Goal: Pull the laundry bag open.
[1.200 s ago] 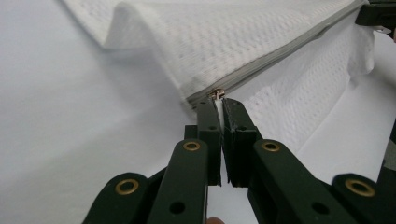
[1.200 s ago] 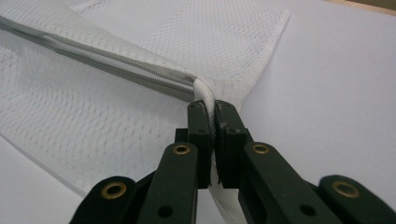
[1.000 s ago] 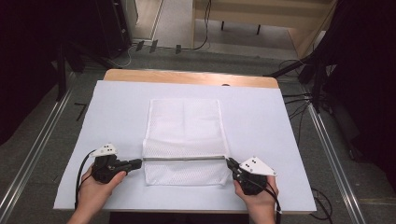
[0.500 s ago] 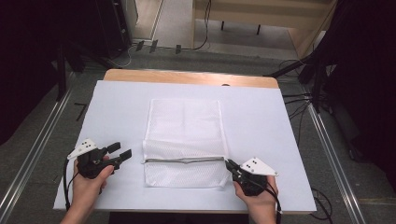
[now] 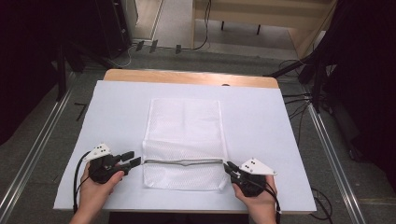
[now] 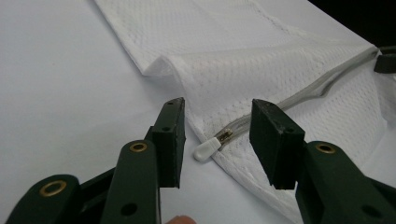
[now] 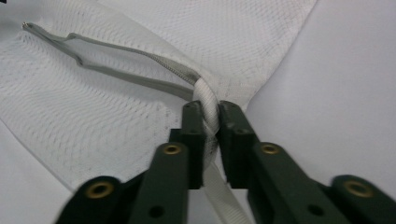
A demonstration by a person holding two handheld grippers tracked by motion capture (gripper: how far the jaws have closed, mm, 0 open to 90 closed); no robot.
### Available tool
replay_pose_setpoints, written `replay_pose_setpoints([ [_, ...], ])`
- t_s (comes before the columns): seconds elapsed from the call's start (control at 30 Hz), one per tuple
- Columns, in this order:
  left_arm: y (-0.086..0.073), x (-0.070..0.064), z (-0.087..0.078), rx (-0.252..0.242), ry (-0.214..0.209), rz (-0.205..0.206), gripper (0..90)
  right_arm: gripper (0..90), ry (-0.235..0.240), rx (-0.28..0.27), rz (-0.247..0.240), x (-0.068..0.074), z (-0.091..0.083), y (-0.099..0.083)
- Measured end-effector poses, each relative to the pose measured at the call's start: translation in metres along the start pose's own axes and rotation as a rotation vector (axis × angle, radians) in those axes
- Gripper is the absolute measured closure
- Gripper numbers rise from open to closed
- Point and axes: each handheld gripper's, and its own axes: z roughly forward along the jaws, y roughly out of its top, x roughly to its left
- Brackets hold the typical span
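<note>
Readable text: none in any view.
Mesh bag (image 5: 184,140): plain white, no label or print.
Zipper pull (image 6: 208,149): no brand mark, as far as the close view lets one judge.
Gripper jaws: bare black, unmarked.

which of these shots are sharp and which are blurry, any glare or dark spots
High view: even light on the white table cover, room edges fall dark, slightly soft. Left gripper view: left tool and zipper pull crisp, mesh bag softer farther off. Right gripper view: right tool nearest the lens blurred, no glare.
</note>
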Motion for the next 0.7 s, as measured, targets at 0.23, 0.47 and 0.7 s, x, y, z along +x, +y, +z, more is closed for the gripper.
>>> replay_pose_setpoints([
  [0.23,0.000,0.001,0.000,-0.014,0.042,0.014,37.4,38.5,-0.045,-0.022,-0.002,-0.002,-0.003,0.000],
  [0.47,-0.001,-0.001,-0.003,-0.024,0.064,0.014,34.5,30.9,-0.054,-0.050,0.021,-0.018,-0.013,-0.001],
  [0.7,-0.011,-0.011,-0.006,0.015,0.018,0.019,45.0,29.1,-0.092,-0.078,0.088,-0.045,-0.028,-0.006],
])
